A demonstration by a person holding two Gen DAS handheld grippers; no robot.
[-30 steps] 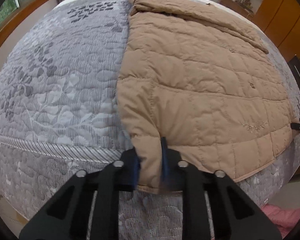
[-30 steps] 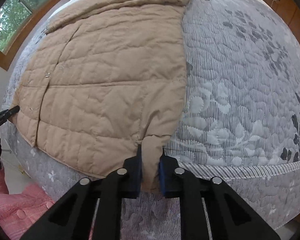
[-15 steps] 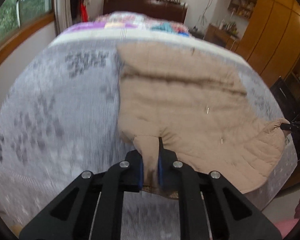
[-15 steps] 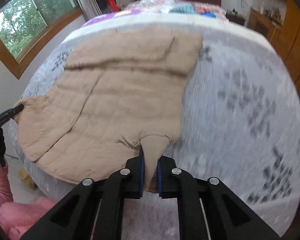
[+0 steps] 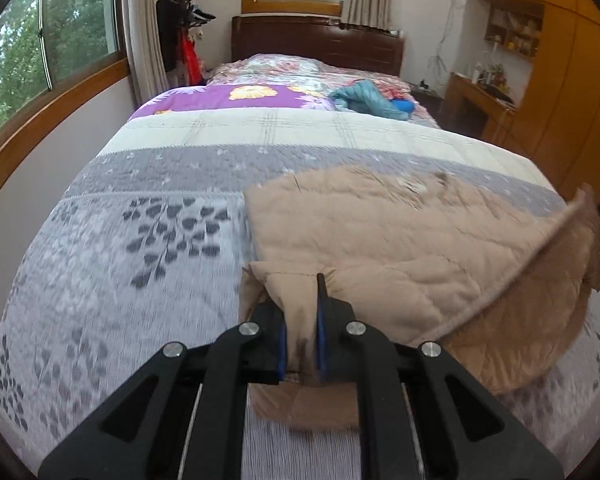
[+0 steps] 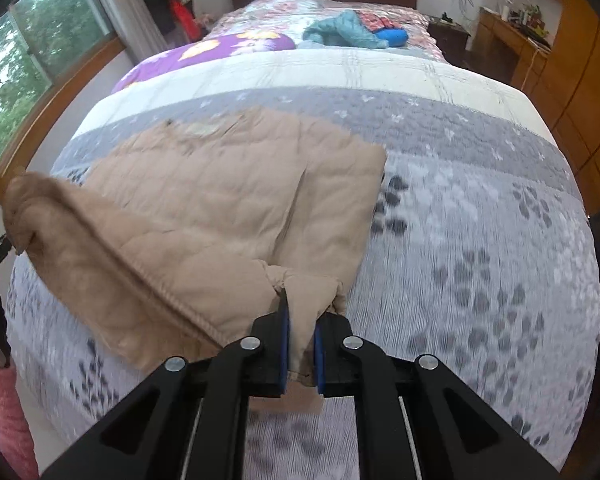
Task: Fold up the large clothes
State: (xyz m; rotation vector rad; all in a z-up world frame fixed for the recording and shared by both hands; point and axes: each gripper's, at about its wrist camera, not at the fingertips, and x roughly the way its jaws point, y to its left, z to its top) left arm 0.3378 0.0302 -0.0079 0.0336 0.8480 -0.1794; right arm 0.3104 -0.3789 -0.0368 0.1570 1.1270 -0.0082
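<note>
Bedspread point(image 5: 112, 272) pattern motion-blurred; jacket point(image 6: 204, 216) hem hidden between claw pads; shelf items point(image 5: 508, 36) too small.

The left gripper point(image 5: 302, 330) and the right gripper point(image 6: 300, 344) each point forward, jaws nearly closed and pinching a bunched fold of the coat point(image 5: 400, 248) between blue pads point(image 5: 321, 334), held up off the bed point(image 5: 140, 264).

Tan quilted jacket point(image 5: 384, 236) point(image 6: 220, 200), near hem raised off the bed point(image 5: 140, 248) at both corners, far part lying flat
</note>
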